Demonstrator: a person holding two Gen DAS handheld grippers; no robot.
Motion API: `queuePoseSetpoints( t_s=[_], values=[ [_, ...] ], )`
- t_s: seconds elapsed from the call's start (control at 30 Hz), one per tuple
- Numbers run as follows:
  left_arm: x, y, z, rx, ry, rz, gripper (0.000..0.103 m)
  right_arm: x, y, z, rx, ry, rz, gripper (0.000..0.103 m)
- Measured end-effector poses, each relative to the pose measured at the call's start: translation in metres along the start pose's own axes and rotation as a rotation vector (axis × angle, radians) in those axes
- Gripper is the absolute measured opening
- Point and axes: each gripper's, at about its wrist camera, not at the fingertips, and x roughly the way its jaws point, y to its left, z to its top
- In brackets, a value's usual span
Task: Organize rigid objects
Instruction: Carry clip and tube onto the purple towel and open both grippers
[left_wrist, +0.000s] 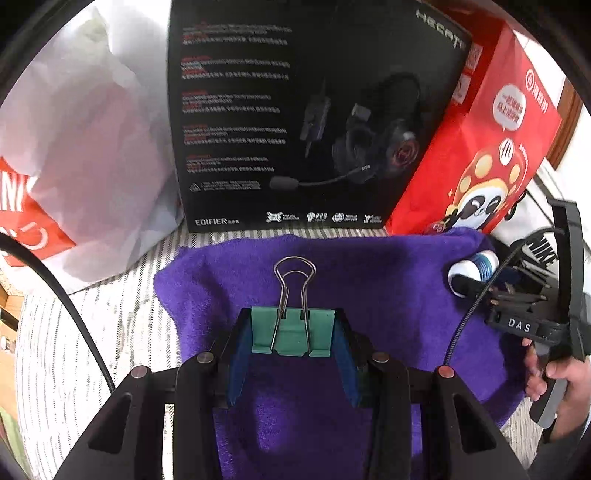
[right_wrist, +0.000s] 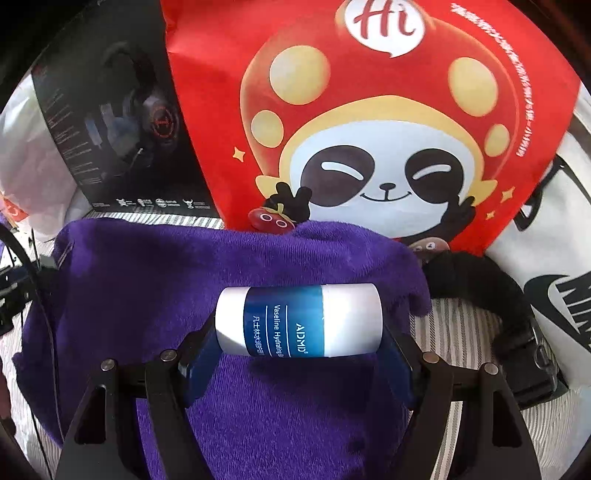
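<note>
A large green binder clip (left_wrist: 293, 332) with silver wire handles sits between the blue pads of my left gripper (left_wrist: 293, 334), which is shut on its two sides, just above the purple towel (left_wrist: 388, 295). In the right wrist view, my right gripper (right_wrist: 299, 328) is shut on a white and blue Vaseline tube (right_wrist: 299, 320), gripped end to end and lying crosswise over the purple towel (right_wrist: 147, 288). The left wrist view also shows that tube (left_wrist: 474, 271) and the right gripper's body at the right, held by a person's hand (left_wrist: 561, 373).
Behind the towel stand a black headset box (left_wrist: 314, 110), a red panda-print bag (right_wrist: 388, 129) and a white plastic bag (left_wrist: 85, 147). A white bag with a black logo (right_wrist: 554, 277) and a black strap (right_wrist: 498, 295) lie at the right on the striped cloth (left_wrist: 110, 332).
</note>
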Motion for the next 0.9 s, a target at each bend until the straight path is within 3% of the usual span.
queuePoseSetpoints(
  t_s=[0.5, 0.8, 0.9],
  values=[
    [0.033, -0.01, -0.01, 0.029, 0.088, 0.037, 0.04, 0.019, 0.0, -0.001, -0.018, 0.072, 0.036, 0.076],
    [0.04, -0.019, -0.011, 0.087, 0.094, 0.076, 0.041, 0.017, 0.007, -0.005, -0.062, 0.117, 0.057, 0.081],
    [0.043, -0.028, -0.011, 0.113, 0.108, 0.073, 0.053, 0.014, 0.01, -0.005, -0.071, 0.122, 0.059, 0.082]
  ],
)
